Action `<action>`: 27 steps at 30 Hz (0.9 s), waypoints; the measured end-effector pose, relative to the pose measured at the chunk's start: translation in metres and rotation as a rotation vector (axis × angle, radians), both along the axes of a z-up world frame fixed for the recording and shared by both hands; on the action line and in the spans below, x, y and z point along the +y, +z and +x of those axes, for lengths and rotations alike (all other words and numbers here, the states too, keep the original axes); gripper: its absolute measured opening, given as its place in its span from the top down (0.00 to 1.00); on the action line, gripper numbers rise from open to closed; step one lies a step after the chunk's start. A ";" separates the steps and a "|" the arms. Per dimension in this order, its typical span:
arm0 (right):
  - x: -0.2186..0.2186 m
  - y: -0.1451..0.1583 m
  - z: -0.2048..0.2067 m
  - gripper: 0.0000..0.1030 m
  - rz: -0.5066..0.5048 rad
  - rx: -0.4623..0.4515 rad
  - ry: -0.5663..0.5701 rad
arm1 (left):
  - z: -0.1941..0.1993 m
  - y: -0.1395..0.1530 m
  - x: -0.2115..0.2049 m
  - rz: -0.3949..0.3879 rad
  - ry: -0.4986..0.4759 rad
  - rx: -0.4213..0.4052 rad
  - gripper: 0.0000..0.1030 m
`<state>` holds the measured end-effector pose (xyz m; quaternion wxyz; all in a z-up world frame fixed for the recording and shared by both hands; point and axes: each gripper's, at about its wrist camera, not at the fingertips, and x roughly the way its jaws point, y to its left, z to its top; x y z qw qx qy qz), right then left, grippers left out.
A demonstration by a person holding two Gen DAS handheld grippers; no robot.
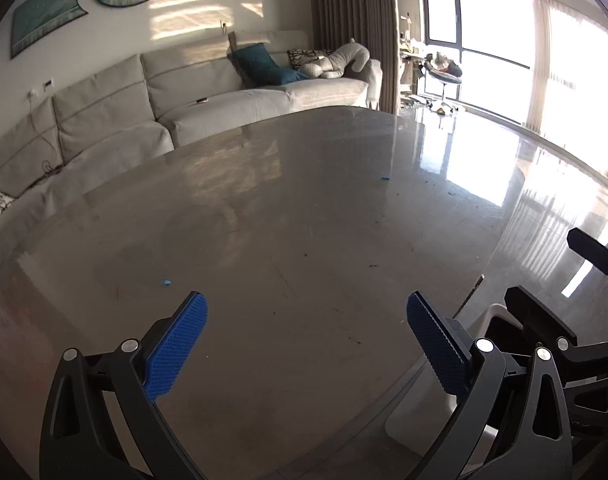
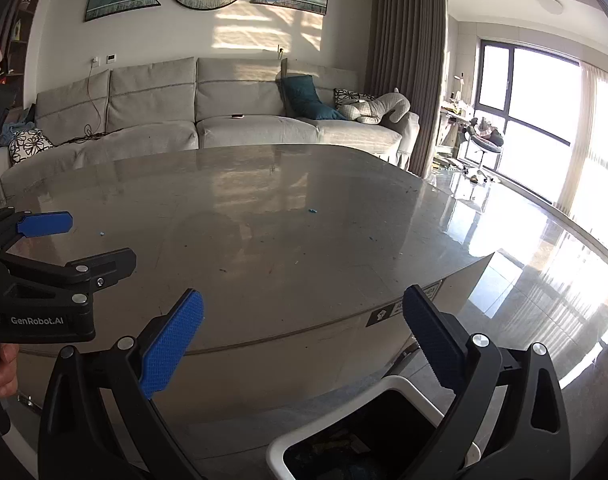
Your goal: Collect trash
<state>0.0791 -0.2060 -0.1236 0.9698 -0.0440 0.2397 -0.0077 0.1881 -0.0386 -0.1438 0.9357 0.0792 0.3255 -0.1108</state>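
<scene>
With both tools hanging low at the near edge, the left gripper shows its blue pads spread wide with nothing between them, poised above the grey table. Over on the other side, the right gripper is just as wide apart, also holding nothing, and it sits off the table's near edge, right above a white-rimmed bin on the floor; there's something lying in the bin's dark inside, too murky to name. From the right wrist view the left gripper shows up at the far left, jaws parted over the tabletop, with the person's fingers just peeking below it. Now onto the tabletop itself: a small blue scrap lies just ahead and to the left of the left gripper's left pad, near it but not touching. Further out, towards the table's right side, there's a second blue scrap, well apart from the first. Tiny dark specks dot the surface between them. Beyond the table's far edge runs a long pale sofa with a teal cushion on it, and off to the right bright windows pour light across the glossy floor.
</scene>
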 end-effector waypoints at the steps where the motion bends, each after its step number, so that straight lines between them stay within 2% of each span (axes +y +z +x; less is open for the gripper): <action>1: 0.003 0.003 0.004 0.04 -0.007 -0.006 0.013 | 0.002 0.001 0.005 -0.005 0.010 0.002 0.04; 7: 0.031 0.023 0.032 0.04 -0.040 -0.066 0.084 | 0.018 0.015 0.036 -0.008 0.085 -0.022 0.04; 11: 0.045 0.029 0.046 0.04 -0.008 -0.093 0.122 | 0.033 0.023 0.054 -0.014 0.120 -0.025 0.04; 14: 0.051 0.027 0.050 0.04 0.022 -0.103 0.128 | 0.039 0.025 0.060 0.010 0.142 -0.040 0.04; 17: 0.055 0.028 0.055 0.04 0.040 -0.077 0.125 | 0.038 0.025 0.064 0.047 0.171 -0.070 0.04; 19: 0.059 0.030 0.056 0.04 0.027 -0.076 0.110 | 0.037 0.026 0.070 0.047 0.179 -0.078 0.04; 27: 0.058 0.037 0.051 0.04 0.082 -0.088 0.114 | 0.024 0.023 0.075 0.071 0.173 -0.099 0.04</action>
